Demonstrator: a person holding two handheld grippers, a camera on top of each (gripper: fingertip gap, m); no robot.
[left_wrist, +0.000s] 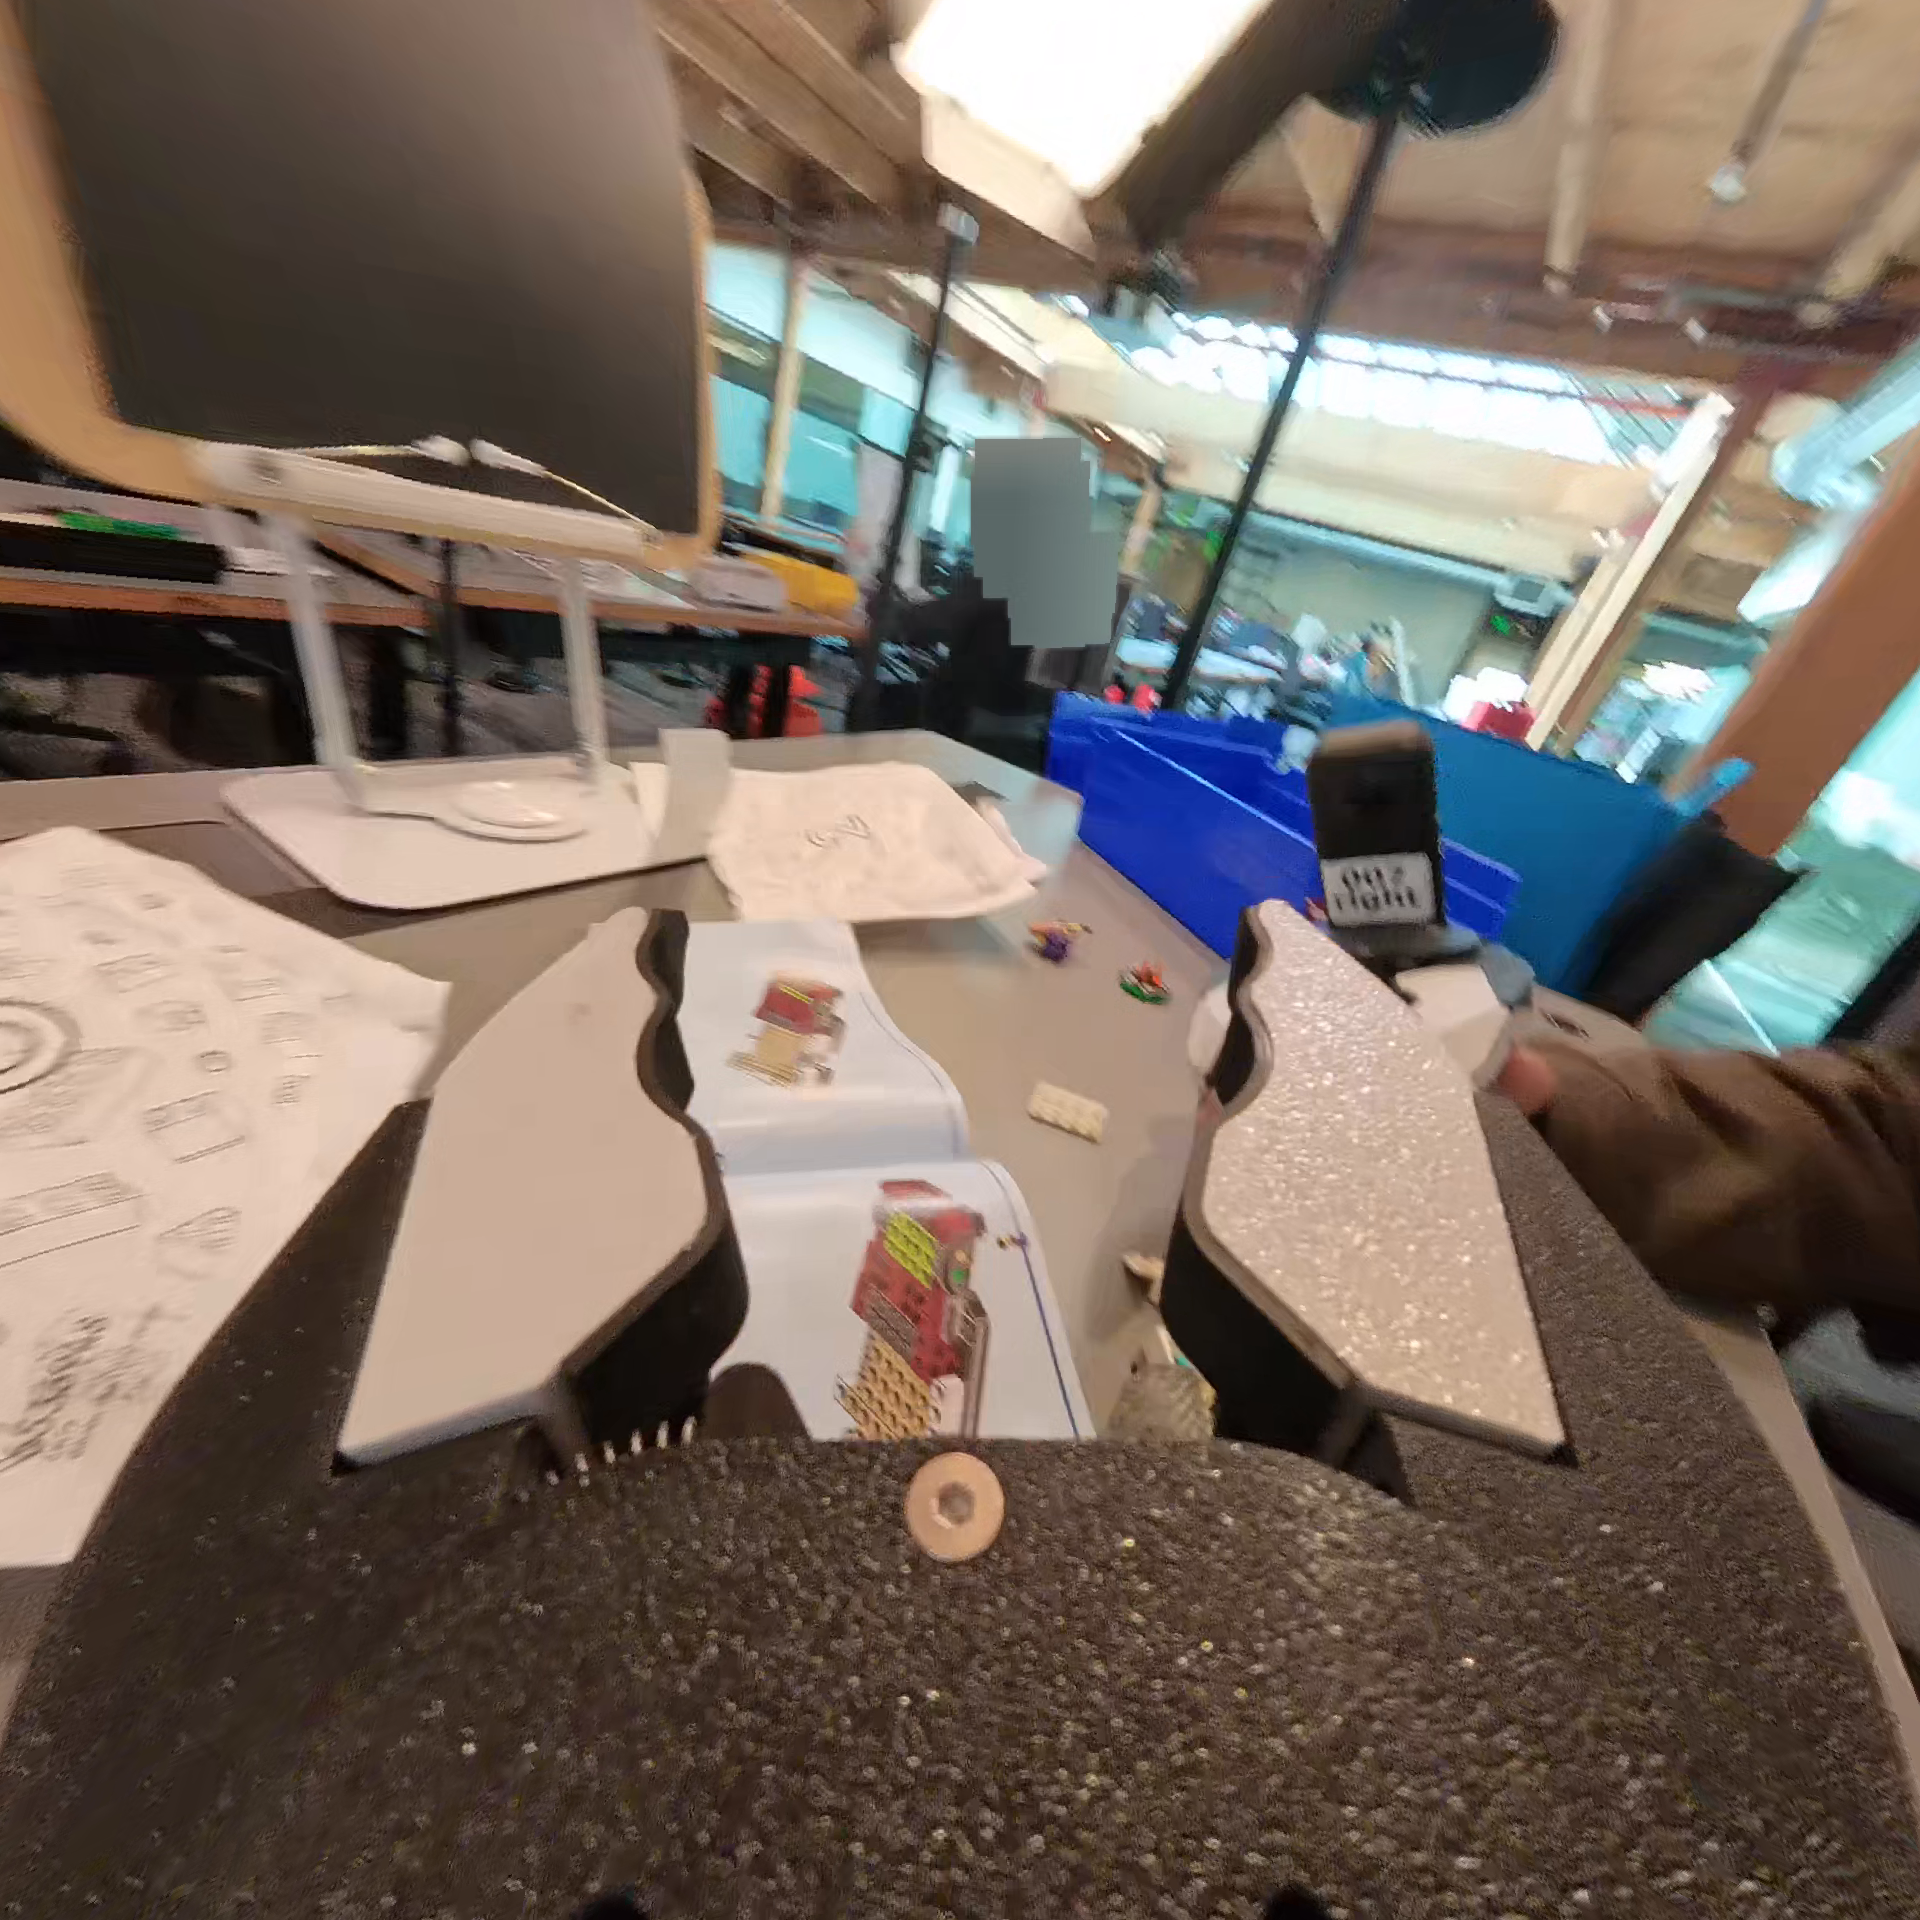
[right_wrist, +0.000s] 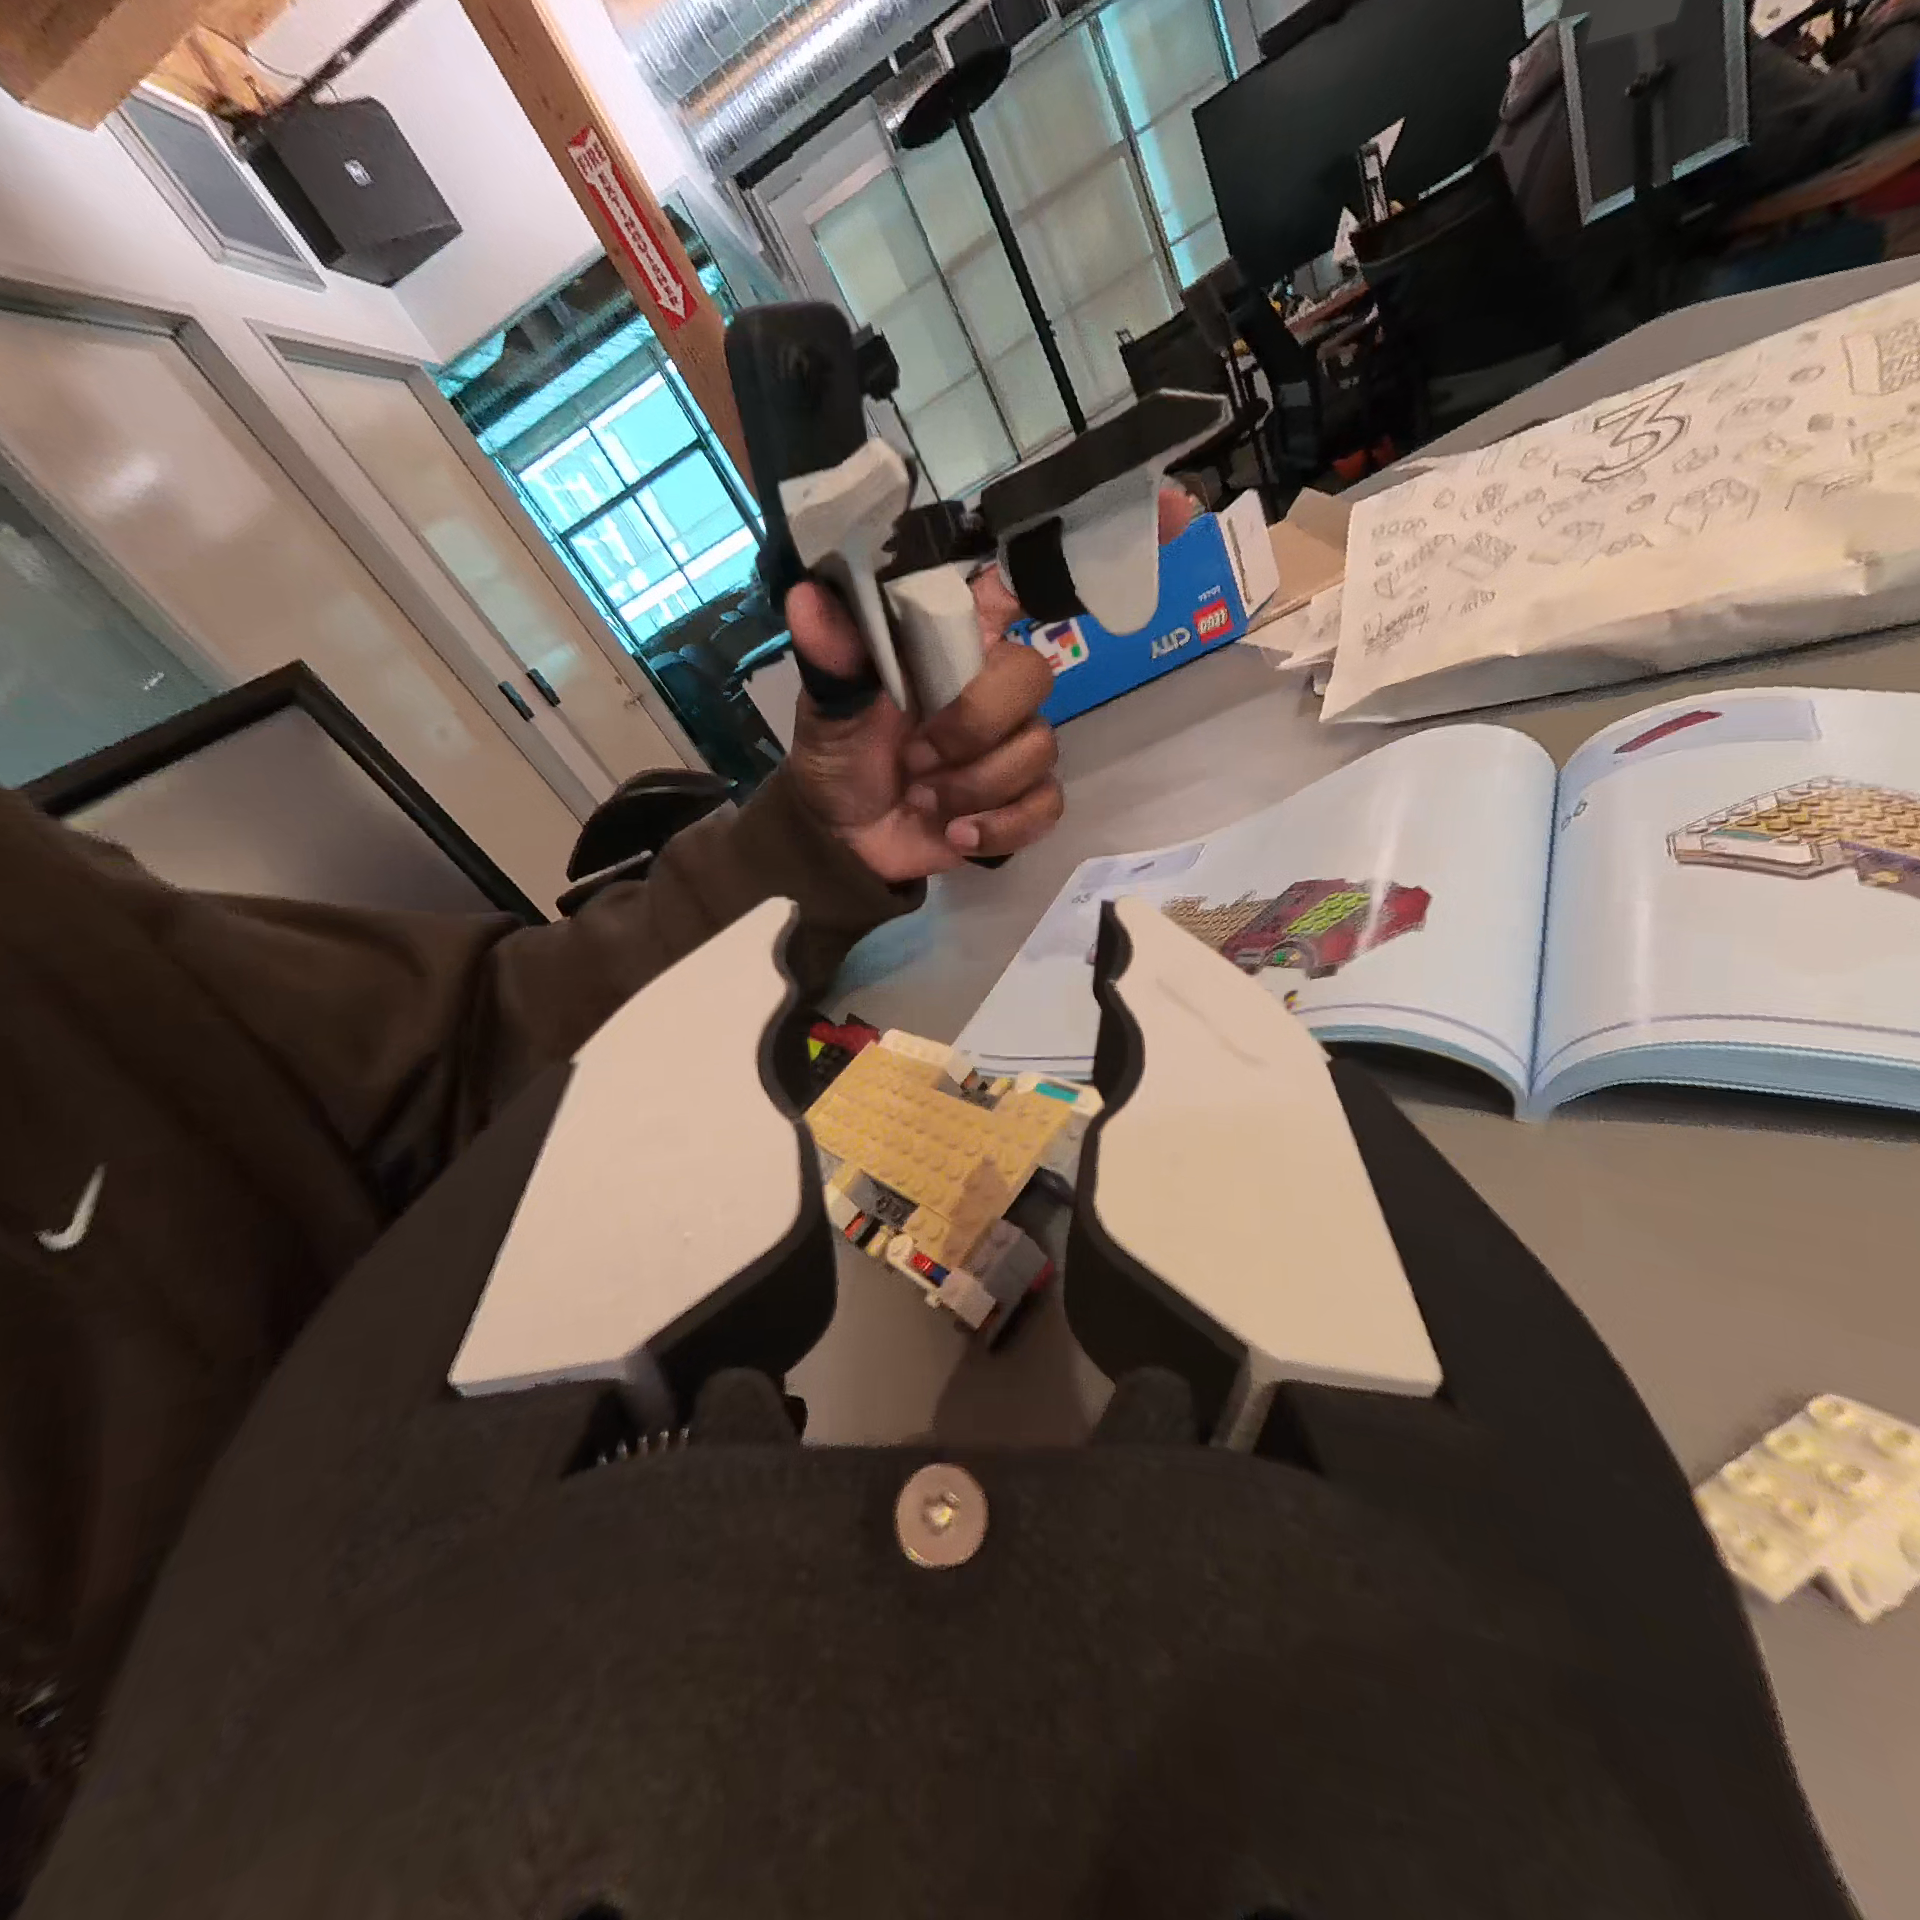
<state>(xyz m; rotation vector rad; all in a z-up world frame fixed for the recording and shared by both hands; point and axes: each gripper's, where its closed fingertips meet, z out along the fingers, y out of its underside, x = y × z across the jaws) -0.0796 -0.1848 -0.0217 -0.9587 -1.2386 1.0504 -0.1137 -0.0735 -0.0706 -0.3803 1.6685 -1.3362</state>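
Note:
My right gripper (right_wrist: 948, 925) is shut on a tan, white and grey brick model (right_wrist: 935, 1143); both pads press its sides just above the grey table (right_wrist: 1610, 1247). My left gripper (left_wrist: 951, 935) is wide open and empty, raised over an open instruction booklet (left_wrist: 831, 1039). In the right wrist view a hand (right_wrist: 925, 769) holds the left gripper (right_wrist: 1081, 540) up in the air, beyond the model. The booklet (right_wrist: 1455, 914) lies to the right of the model. The right gripper's body (left_wrist: 1377, 831) shows behind my left gripper's right finger (left_wrist: 1351, 1122).
A white plate piece (left_wrist: 1067, 1110) and two small coloured pieces (left_wrist: 1058, 938) lie on the table. A white piece (right_wrist: 1829, 1496) lies at the right. Printed paper bags (right_wrist: 1610, 520), a blue box (right_wrist: 1143, 613), blue bins (left_wrist: 1195, 810) and a monitor stand (left_wrist: 436, 831) ring the area.

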